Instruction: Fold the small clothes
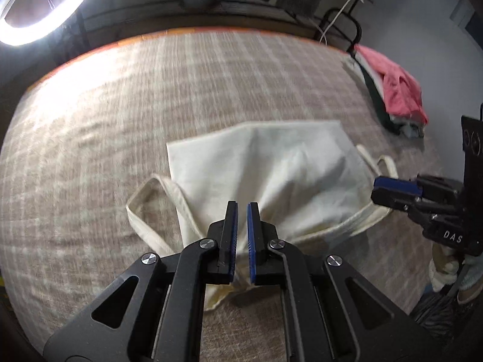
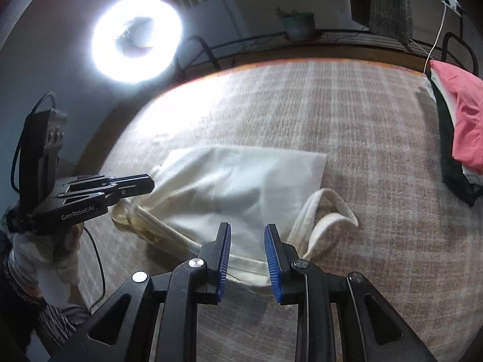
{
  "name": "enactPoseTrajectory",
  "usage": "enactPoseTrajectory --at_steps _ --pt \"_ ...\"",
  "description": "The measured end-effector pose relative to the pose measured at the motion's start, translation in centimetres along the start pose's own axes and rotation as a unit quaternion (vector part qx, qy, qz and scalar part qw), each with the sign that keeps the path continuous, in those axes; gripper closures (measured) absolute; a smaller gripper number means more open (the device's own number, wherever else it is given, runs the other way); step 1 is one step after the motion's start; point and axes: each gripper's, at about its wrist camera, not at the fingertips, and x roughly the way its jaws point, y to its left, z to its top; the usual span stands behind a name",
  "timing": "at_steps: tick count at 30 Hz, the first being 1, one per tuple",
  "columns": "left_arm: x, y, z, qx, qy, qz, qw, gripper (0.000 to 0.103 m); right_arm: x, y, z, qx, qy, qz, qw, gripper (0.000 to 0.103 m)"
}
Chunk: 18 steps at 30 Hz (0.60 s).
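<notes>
A cream cloth bag with strap loops (image 1: pixel 265 169) lies on the checked bed cover (image 1: pixel 151 96); it also shows in the right wrist view (image 2: pixel 241 181). My left gripper (image 1: pixel 242 208) is above the bag's near edge, its jaws a narrow gap apart, with cloth bunched under them; whether it grips cloth is unclear. It shows from the side in the right wrist view (image 2: pixel 148 185). My right gripper (image 2: pixel 247 232) is open, its jaws astride the bag's near hem. It shows at the bag's right edge in the left wrist view (image 1: pixel 377 188).
A pile of folded clothes with a pink piece on top (image 1: pixel 395 93) lies at the bed's right side, also in the right wrist view (image 2: pixel 465 120). A bright ring light (image 2: pixel 137 37) stands beyond the far left. A bed rail (image 1: pixel 338 24) runs along the back.
</notes>
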Motion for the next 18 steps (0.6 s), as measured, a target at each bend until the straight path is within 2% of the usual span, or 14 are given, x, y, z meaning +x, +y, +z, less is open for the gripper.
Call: enactPoseTrajectory --at_steps 4,8,10,12,15,18 --pt "-0.4 0.3 -3.3 -0.003 0.011 -0.023 0.9997 0.101 0.2 -0.1 -1.5 -0.026 0.034 -0.025 0.999 0.079" --pt "-1.6 0.2 -7.1 0.009 0.016 -0.025 0.9995 0.101 -0.9 -1.1 -3.8 -0.036 0.064 -0.057 0.996 0.079" --pt "-2.3 0.0 -7.9 0.015 0.013 -0.023 0.9995 0.101 -1.7 -1.4 -4.8 -0.039 0.067 -0.056 0.995 0.079" --pt "-3.6 -0.1 -8.1 0.012 -0.010 -0.023 0.9996 0.101 -3.0 -1.5 -5.2 -0.036 0.050 -0.045 0.997 0.078" --pt "-5.0 0.2 -6.7 0.000 -0.050 -0.016 0.9986 0.101 -4.6 -0.6 -4.6 -0.042 -0.003 -0.013 0.999 0.078" --pt "-4.8 0.7 -4.7 -0.015 -0.057 -0.020 0.9981 0.101 -4.2 0.4 -3.4 -0.043 -0.027 -0.002 0.999 0.078"
